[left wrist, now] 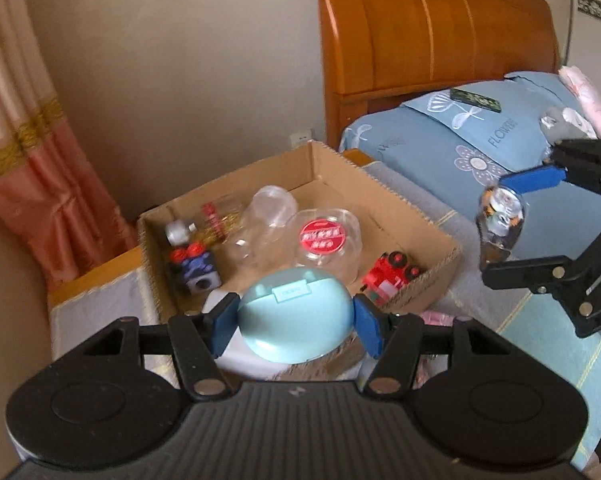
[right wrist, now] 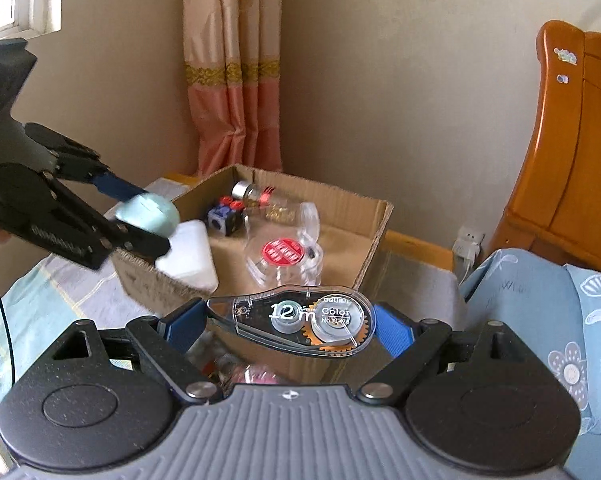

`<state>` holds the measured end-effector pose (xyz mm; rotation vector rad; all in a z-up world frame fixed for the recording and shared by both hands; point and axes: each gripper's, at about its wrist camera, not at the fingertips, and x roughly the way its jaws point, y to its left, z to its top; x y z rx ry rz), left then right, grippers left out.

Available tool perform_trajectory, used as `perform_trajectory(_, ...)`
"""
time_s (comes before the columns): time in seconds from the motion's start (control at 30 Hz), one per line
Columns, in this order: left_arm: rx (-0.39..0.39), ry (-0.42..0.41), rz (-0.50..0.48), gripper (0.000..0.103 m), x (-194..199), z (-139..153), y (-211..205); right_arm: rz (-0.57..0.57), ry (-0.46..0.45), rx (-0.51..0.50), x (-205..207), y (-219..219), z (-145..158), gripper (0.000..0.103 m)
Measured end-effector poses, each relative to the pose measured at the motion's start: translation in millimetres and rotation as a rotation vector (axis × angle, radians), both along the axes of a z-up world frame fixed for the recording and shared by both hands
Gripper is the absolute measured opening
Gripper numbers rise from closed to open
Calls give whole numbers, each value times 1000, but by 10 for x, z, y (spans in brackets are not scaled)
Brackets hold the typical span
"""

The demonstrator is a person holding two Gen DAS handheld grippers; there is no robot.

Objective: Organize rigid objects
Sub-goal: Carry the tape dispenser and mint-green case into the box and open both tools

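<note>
My left gripper [left wrist: 296,324] is shut on a pale teal oval case [left wrist: 294,314] and holds it over the near edge of the open cardboard box [left wrist: 384,192]. It also shows in the right wrist view [right wrist: 148,210]. My right gripper [right wrist: 288,326] is shut on a clear correction tape dispenser [right wrist: 296,320], held above the box's near wall [right wrist: 376,236]. In the left wrist view the dispenser [left wrist: 500,220] hangs right of the box. Inside the box lie a clear round container with a red label [left wrist: 324,240], a clear jar [left wrist: 268,216], a small bottle [left wrist: 204,224], a blue toy block [left wrist: 196,270] and a red toy vehicle [left wrist: 392,274].
The box stands on a cloth-covered wooden bedside surface [left wrist: 96,304]. A bed with blue pillows [left wrist: 472,136] and a wooden headboard [left wrist: 432,28] is to the right. A pink curtain [right wrist: 232,80] hangs behind. A white object [right wrist: 192,254] sits at the box's left corner.
</note>
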<state>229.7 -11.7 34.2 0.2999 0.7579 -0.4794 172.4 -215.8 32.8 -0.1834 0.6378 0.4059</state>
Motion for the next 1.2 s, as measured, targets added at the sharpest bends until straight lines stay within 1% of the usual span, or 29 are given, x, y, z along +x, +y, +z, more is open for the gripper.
perform_trajectory(0.1,-16,27,-9,60,129,-88,-102,-6,-3,1,95,-10,33,92)
perform_trajectory(0.3,-62,58,-13,62,212,-228,-193,-14,-19,-27,285,-6,102,92)
perform_trajectory(0.33,-73,53,-13,70,212,-233,-194,-16,-14,-24,334,-10,118,92)
perform_trajectory(0.37,-78,40,-13,81,212,-228,-194,-14,-9,-21,388,-14,134,92)
perform_trajectory(0.43,-78,-2,-3,89,168,-202,-175,-10,-6,-14,503,0,167,92)
perform_trajectory(0.63,-72,-40,2,92,13,-116,-52,5,19,6,962,128,223,92)
perform_trajectory(0.77,-70,-57,7,93,-139,-79,34,-9,62,11,1335,244,176,92)
perform_trajectory(0.87,-69,-73,21,94,-240,-72,104,-42,87,13,1565,316,101,93)
perform_trajectory(0.93,-69,-76,33,97,-305,-71,158,-74,105,21,1673,335,44,103)
perform_trajectory(1.07,-69,-78,54,100,-384,-100,240,-100,122,30,1620,324,-4,103)
perform_trajectory(1.2,-91,-48,72,100,-437,-128,319,-105,114,-4,1422,321,16,103)
